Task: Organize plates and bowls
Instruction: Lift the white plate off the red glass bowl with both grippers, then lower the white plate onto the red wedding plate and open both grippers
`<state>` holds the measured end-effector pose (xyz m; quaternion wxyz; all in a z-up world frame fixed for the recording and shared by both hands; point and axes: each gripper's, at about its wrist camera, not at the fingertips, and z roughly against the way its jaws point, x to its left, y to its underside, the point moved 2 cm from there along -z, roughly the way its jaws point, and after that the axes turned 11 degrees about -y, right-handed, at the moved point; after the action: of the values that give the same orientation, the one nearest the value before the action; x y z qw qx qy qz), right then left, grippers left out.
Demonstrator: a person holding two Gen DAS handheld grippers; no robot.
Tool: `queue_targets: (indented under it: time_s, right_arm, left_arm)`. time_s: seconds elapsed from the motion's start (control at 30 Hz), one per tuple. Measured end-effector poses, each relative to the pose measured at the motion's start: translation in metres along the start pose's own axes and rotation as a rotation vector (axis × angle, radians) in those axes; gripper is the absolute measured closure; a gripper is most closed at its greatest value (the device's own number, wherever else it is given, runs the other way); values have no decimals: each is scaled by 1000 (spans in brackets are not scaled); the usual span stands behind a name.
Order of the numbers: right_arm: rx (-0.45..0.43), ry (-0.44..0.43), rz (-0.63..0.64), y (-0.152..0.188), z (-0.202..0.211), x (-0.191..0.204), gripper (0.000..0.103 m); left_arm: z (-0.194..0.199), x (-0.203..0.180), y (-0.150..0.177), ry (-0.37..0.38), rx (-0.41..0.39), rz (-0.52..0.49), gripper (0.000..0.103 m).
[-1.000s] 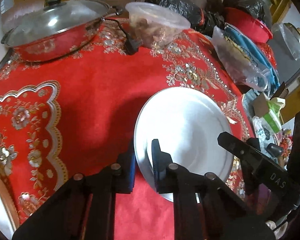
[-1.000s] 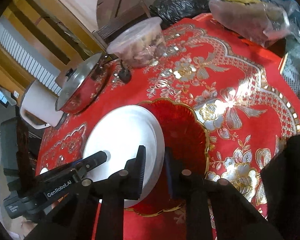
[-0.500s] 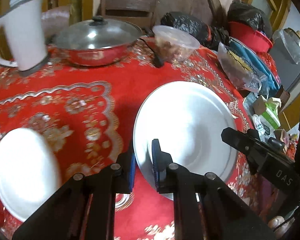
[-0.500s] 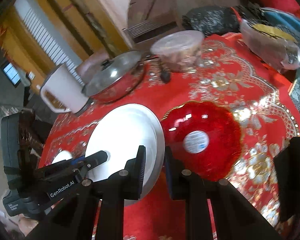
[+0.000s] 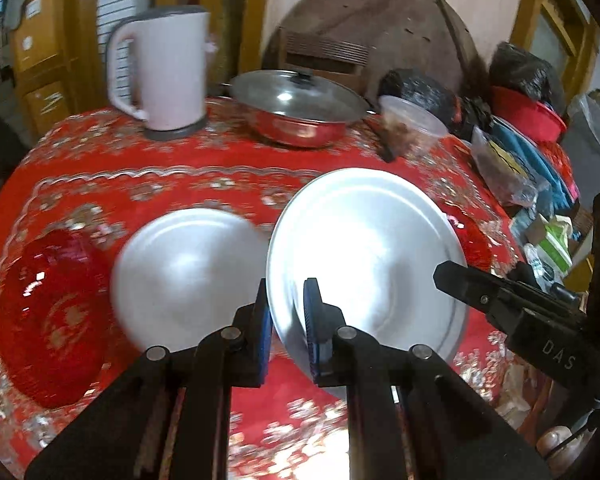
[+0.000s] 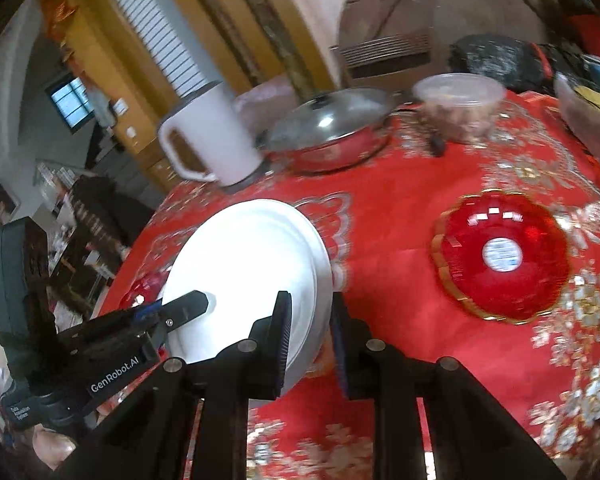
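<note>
2 grippers: both carry 1 white plate above the red tablecloth.
Left gripper: clamped on the plate's left rim.
Right gripper: jaws just easing apart, the right rim between them, pads touching it.
On the cloth: second white plate, red bowl, red dish.

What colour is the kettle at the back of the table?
The kettle is pale pink with a grey lid and base, clearest in the left wrist view.
</note>
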<state>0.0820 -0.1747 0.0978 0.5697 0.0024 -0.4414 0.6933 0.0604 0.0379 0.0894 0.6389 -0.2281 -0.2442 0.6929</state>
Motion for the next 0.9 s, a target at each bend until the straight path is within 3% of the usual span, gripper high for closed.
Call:
queue_targets:
  time_s: [0.53, 0.73, 0.9]
  right_arm:
    - [143, -151, 162, 21, -97, 136, 81]
    - [206, -186, 196, 31, -139, 178, 81]
    - [269, -166, 236, 41, -181, 203, 81]
  left_arm:
    - [24, 149, 30, -161, 4, 174, 91]
    - [9, 193, 44, -214, 43, 229, 91]
    - [-17, 220, 54, -237, 95, 264, 90]
